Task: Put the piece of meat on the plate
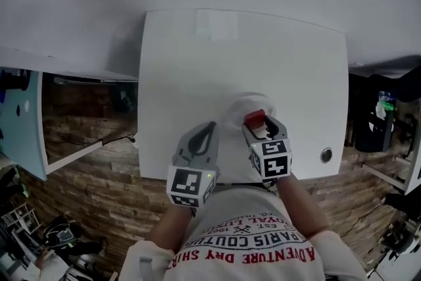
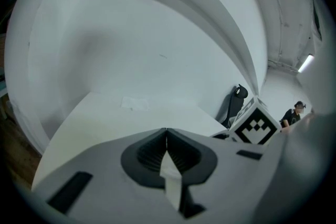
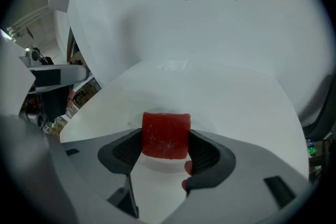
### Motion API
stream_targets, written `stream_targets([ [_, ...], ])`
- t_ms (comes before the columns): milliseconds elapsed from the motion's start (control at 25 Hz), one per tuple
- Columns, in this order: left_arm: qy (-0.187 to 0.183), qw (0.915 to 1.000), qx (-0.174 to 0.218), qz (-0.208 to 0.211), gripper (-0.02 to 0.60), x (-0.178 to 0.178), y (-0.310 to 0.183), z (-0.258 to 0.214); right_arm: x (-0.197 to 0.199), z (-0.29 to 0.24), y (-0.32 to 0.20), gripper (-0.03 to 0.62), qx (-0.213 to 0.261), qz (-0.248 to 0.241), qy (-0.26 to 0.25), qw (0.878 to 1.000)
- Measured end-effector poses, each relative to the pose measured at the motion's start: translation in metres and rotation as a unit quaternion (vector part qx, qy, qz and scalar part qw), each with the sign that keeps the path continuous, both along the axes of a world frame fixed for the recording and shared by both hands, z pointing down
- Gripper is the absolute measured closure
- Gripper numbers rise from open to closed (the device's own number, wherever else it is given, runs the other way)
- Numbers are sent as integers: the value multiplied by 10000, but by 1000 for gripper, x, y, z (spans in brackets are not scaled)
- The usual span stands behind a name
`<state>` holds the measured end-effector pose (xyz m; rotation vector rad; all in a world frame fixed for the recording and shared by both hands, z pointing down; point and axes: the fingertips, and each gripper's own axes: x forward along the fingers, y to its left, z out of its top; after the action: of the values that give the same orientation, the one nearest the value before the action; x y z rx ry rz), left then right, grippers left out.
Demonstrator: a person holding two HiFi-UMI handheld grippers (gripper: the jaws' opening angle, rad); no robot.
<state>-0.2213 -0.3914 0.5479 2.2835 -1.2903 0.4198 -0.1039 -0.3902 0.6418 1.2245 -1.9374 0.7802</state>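
A red block of meat (image 1: 254,118) is clamped between the jaws of my right gripper (image 1: 258,124). In the right gripper view the meat (image 3: 166,135) fills the gap between the dark pads, and the right gripper (image 3: 166,148) holds it just over a white plate (image 3: 159,165). The plate (image 1: 237,104) is pale and hard to tell from the white table (image 1: 197,62); whether the meat touches it cannot be told. My left gripper (image 1: 212,126) rests to the left of the plate. In its own view the left gripper (image 2: 167,136) has its jaws closed together on nothing.
A small round metal fitting (image 1: 326,154) sits near the table's right front corner. A faint pale patch (image 1: 217,24) lies at the far edge. Wooden floor (image 1: 85,161) and a light blue cabinet (image 1: 23,122) are on the left, dark clutter (image 1: 381,122) on the right.
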Motion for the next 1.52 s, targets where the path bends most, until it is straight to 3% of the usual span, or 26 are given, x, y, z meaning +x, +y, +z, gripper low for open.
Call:
stream_targets([
  [200, 25, 9999, -132, -1, 574, -9, 1, 10, -2, 16, -2, 315, -292, 82, 245, 9992],
  [520, -42, 9997, -247, 15, 574, -20, -3, 23, -7, 29, -6, 318, -360, 172, 290, 9988],
  [880, -96, 9997, -209, 8, 574, -23, -5, 19, -8, 24, -10, 316, -217, 284, 114, 9993],
  [1040, -116, 9999, -58, 43, 574, -19, -9, 8, -5, -4, -16, 325, 152, 376, -75, 9991],
  [1160, -96, 9999, 93, 77, 574, -11, -11, -5, 3, -35, -23, 461, 562, 510, -121, 9970],
  [1360, -27, 9990, 406, 209, 574, 7, -11, -35, 12, -87, -24, 544, 1134, 615, -364, 9910],
  [1520, -40, 9964, 816, 216, 574, 11, -14, -68, 14, -135, -22, 582, 1740, 656, -894, 9785],
])
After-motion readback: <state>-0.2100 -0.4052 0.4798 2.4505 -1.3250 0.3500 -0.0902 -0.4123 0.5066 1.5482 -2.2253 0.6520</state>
